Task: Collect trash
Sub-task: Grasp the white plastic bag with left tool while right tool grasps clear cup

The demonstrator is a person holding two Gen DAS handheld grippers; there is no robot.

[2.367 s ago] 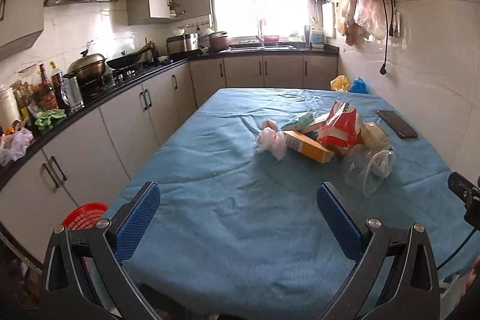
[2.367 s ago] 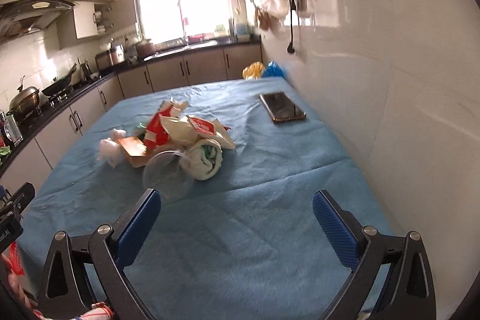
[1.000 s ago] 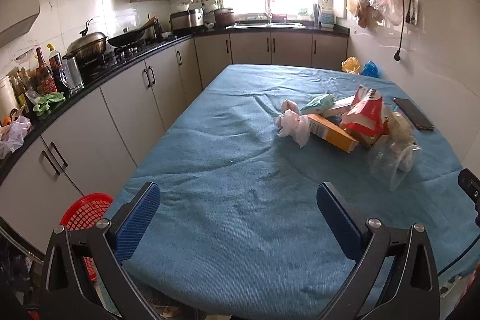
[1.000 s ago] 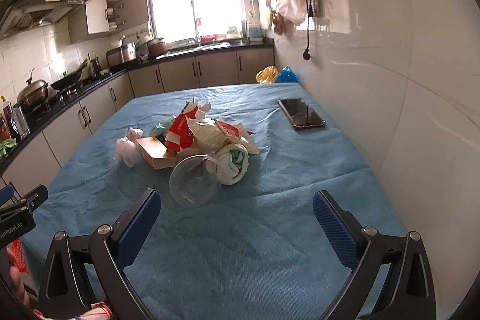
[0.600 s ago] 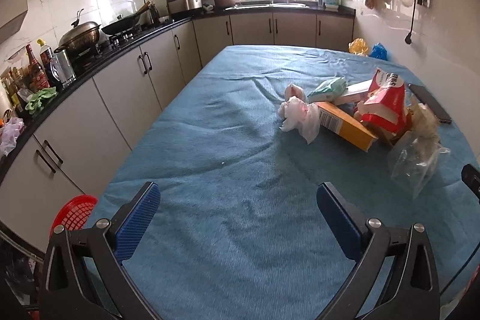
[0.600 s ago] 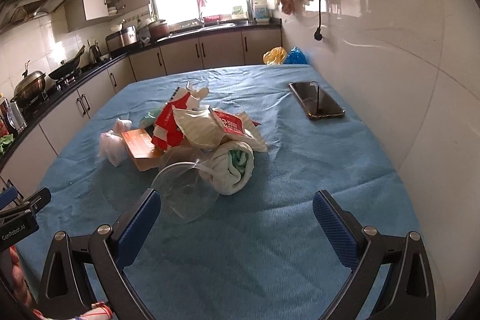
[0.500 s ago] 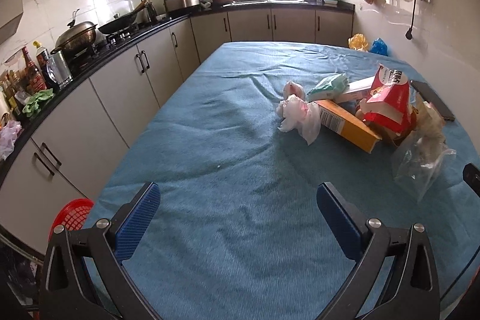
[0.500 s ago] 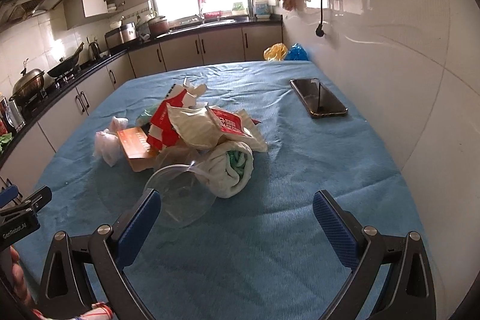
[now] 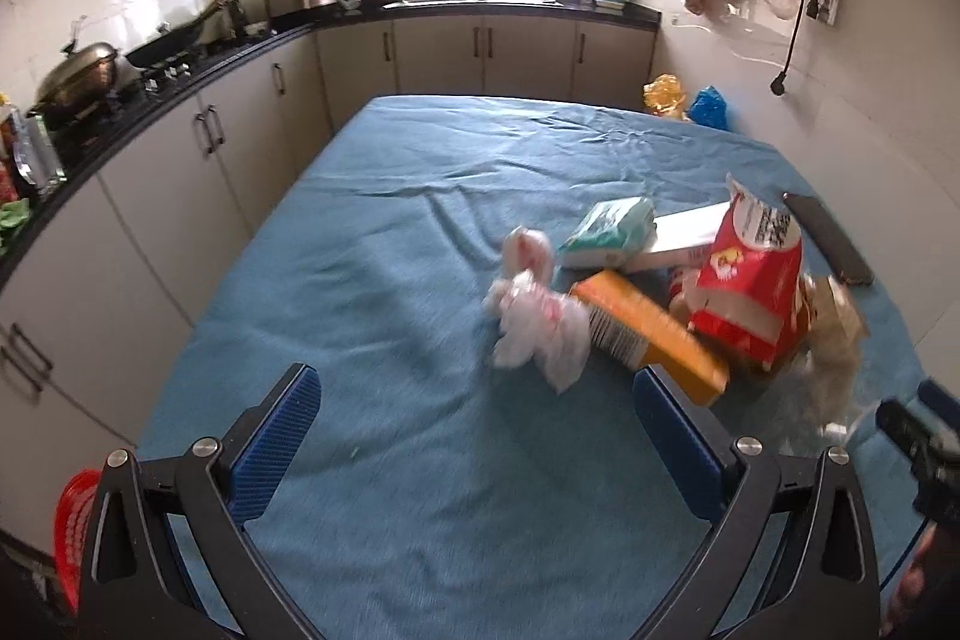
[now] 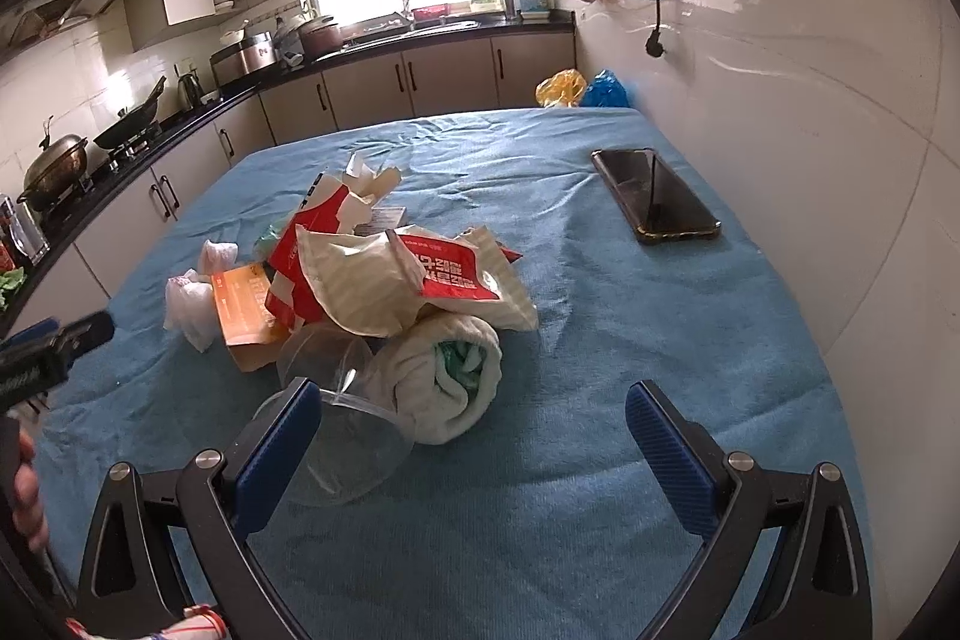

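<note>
A heap of trash lies on the blue tablecloth (image 9: 384, 280): a crumpled white plastic bag (image 9: 534, 328), an orange carton (image 9: 648, 340), a red snack bag (image 9: 750, 280), a green tissue pack (image 9: 612, 232) and a white box (image 9: 684, 235). The right wrist view shows the same heap with a red and cream wrapper (image 10: 408, 280), a rolled white cloth (image 10: 444, 376) and a clear plastic cup (image 10: 342, 430). My left gripper (image 9: 480, 436) is open just short of the white bag. My right gripper (image 10: 474, 436) is open, its left finger (image 10: 276, 442) beside the cup.
A black phone (image 10: 654, 196) lies on the cloth near the white wall. Yellow and blue bags (image 10: 576, 88) sit past the table's far end. Kitchen counters with cookware (image 9: 90, 70) run along the left. A red basket (image 9: 75, 520) stands on the floor at lower left.
Both grippers have moved forward over the table toward the trash heap, which now looks larger and closer. Both stay open.
</note>
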